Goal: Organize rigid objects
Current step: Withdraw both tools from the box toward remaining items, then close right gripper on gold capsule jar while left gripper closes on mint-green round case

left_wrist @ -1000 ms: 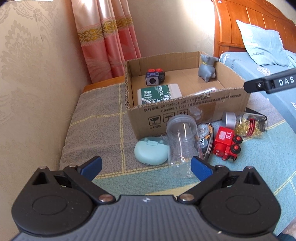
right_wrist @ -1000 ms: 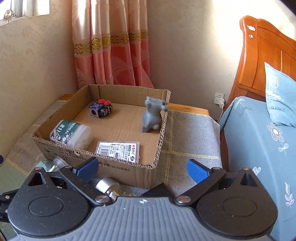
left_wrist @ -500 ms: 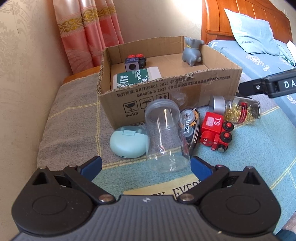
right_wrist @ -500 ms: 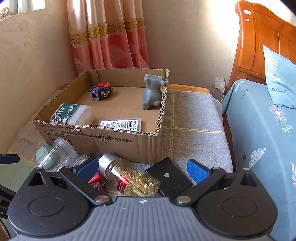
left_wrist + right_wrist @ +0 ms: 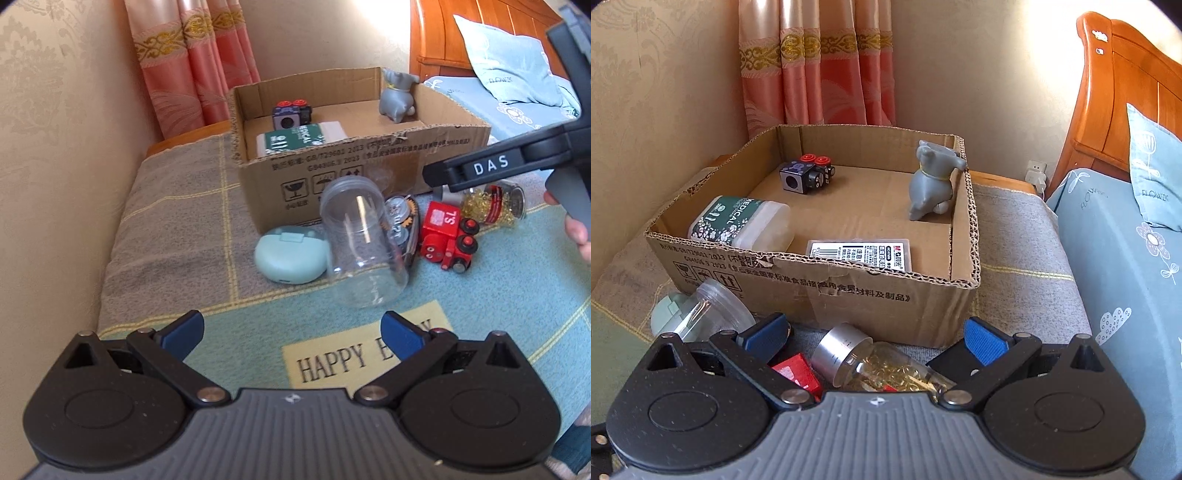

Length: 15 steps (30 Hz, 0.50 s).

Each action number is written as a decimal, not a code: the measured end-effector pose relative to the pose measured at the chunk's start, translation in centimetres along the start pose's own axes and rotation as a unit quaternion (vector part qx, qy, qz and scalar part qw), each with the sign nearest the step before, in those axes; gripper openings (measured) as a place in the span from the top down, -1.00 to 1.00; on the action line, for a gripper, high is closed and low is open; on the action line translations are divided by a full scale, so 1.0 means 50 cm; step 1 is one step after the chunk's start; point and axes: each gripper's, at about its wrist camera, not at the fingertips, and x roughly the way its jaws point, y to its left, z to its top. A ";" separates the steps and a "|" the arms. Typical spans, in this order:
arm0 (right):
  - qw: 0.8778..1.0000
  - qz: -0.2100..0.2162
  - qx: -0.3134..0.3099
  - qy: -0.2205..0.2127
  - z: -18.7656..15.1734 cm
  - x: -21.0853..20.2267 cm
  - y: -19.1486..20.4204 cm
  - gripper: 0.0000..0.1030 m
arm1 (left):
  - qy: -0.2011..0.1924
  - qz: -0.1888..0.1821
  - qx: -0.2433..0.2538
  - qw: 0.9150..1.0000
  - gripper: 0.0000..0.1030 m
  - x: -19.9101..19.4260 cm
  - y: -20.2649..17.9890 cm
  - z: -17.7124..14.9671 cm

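Note:
A cardboard box [image 5: 369,173] [image 5: 886,299] holds a grey animal figure [image 5: 931,184], a dark cube toy [image 5: 805,175], a green medical bottle [image 5: 738,221] and a flat labelled case [image 5: 860,253]. In front of it lie a clear empty jar [image 5: 364,247], a mint round case [image 5: 291,254], a red toy train [image 5: 447,236], a round metal tin [image 5: 400,221] and a glass bottle of gold beads [image 5: 882,365] [image 5: 495,203]. My left gripper [image 5: 291,332] is open, short of the jar. My right gripper [image 5: 877,334] is open with the bead bottle between its fingers.
The objects rest on a checked grey and teal blanket [image 5: 177,221] with a "HAPPY" patch [image 5: 332,365]. A wall stands on the left and pink curtains [image 5: 816,66] behind. A wooden headboard [image 5: 1123,92] and blue pillow [image 5: 513,70] are on the right. A hand [image 5: 576,229] holds the right tool.
The left gripper drew back and up, so the jar now lies farther ahead. The right gripper came down toward the bead bottle, which now sits between its open fingers.

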 end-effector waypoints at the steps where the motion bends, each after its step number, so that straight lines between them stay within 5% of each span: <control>1: 1.000 -0.005 -0.005 0.001 0.000 0.006 0.003 -1.00 | 0.001 0.004 -0.003 1.000 -0.97 -0.001 0.008 -0.003; 9: 0.999 -0.035 -0.025 0.014 -0.017 0.017 0.001 -1.00 | 0.002 0.033 -0.057 0.998 -0.97 0.013 0.081 0.004; 15: 0.998 -0.055 -0.034 0.022 -0.026 0.015 0.003 -1.00 | -0.018 0.022 -0.101 0.995 -0.97 0.052 0.109 0.057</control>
